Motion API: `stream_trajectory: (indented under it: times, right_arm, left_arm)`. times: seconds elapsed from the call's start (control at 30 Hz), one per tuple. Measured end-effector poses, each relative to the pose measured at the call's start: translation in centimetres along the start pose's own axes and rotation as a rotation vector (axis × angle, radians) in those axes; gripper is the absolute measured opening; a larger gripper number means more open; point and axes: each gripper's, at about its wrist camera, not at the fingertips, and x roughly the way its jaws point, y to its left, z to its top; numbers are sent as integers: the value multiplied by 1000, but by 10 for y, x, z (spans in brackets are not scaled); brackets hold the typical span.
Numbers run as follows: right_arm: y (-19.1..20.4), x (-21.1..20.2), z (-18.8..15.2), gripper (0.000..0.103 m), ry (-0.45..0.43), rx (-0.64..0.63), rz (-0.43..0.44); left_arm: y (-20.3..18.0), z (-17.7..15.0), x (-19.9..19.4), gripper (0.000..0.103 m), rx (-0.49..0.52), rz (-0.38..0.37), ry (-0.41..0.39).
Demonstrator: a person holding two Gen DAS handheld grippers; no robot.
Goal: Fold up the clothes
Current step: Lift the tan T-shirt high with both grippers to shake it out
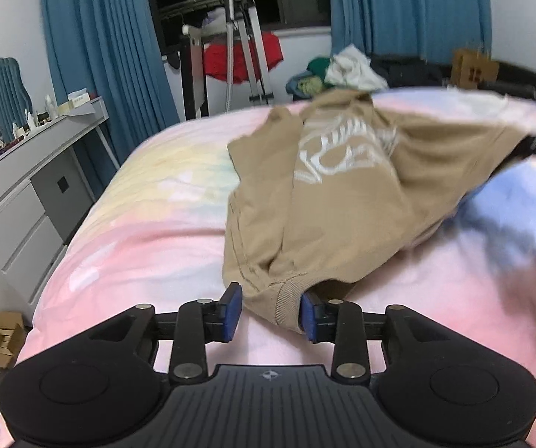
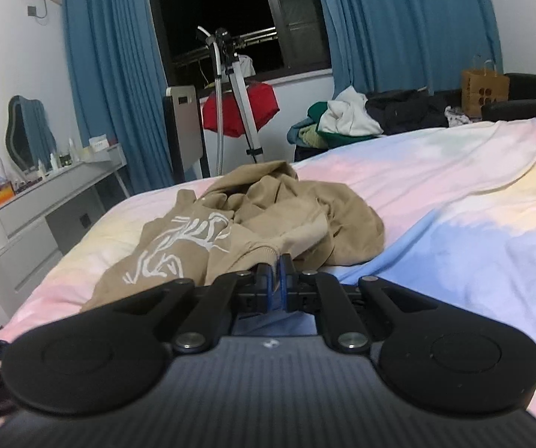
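The tan sweatshirt (image 1: pixel 342 186) lay bunched on the pastel bedspread (image 1: pixel 137 224), its white printed design creased and partly folded into itself, nothing yet squared or flat. One ribbed cuff or hem edge reached back between the blue pads of the left gripper (image 1: pixel 270 311). Those jaws stood partly open; the right-hand pad looked to be just touching the ribbing while the left-hand pad stood clear of it, so I would not have called that a grip.

The right gripper (image 2: pixel 276 274) was another matter. Its jaws were drawn almost fully together, with a ribbed edge of the sweatshirt (image 2: pixel 253 220) meeting the pads at the tips. It looked pinched there, though only a thin bit of cloth could have been caught. The rest of the garment was heaped just ahead of and to the left of those jaws.

To my eye this was the opening step of the fold: taking hold of two edges so the sweatshirt could be lifted and spread out. The next move called for the left jaws to close firmly on the ribbing between them, and then for both hands to draw apart and shake the cloth flat on the bedspread before any folding.
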Motion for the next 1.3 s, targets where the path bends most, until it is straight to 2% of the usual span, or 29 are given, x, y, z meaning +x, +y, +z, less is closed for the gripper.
stream_trajectory:
  times: [0.13,0.23,0.33,0.43,0.57,0.67,0.73,0.8,0.83,0.93,1.13,1.3]
  right_arm:
    - [-2,5,-4,7,48,8,-11]
    - [-6,18,-12,9,130,14,-30]
    - [-11,33,-22,10,212,33,-41]
    - [-13,44,-29,11,261,51,-49]
    - [-12,57,-37,21,290,31,-87]
    - [-11,65,-40,23,286,8,-106]
    - [-12,65,-39,23,265,6,-103]
    - [-13,61,-33,9,242,28,-113]
    - [-11,58,-28,8,229,19,-128]
    - [7,36,0,6,117,-76,-152]
    - [25,-23,98,6,-90,-61,-120]
    - [50,-112,200,5,-340,-114,-71]
  left_arm:
    - [-16,-9,18,36,83,44,31]
    - [-21,-11,21,38,115,82,5]
    - [-11,-7,23,38,45,86,12]
    - [7,-2,28,38,-77,70,38]
    - [21,3,25,38,-187,47,43]
    - [26,6,24,33,-245,34,30]
    - [27,7,24,21,-277,22,13]
    - [28,9,22,16,-301,11,-13]
    - [30,10,19,14,-317,0,-30]
    - [40,23,-1,11,-349,-47,-137]
    - [64,96,-84,10,-415,-80,-386]
    - [89,182,-191,10,-447,-100,-590]
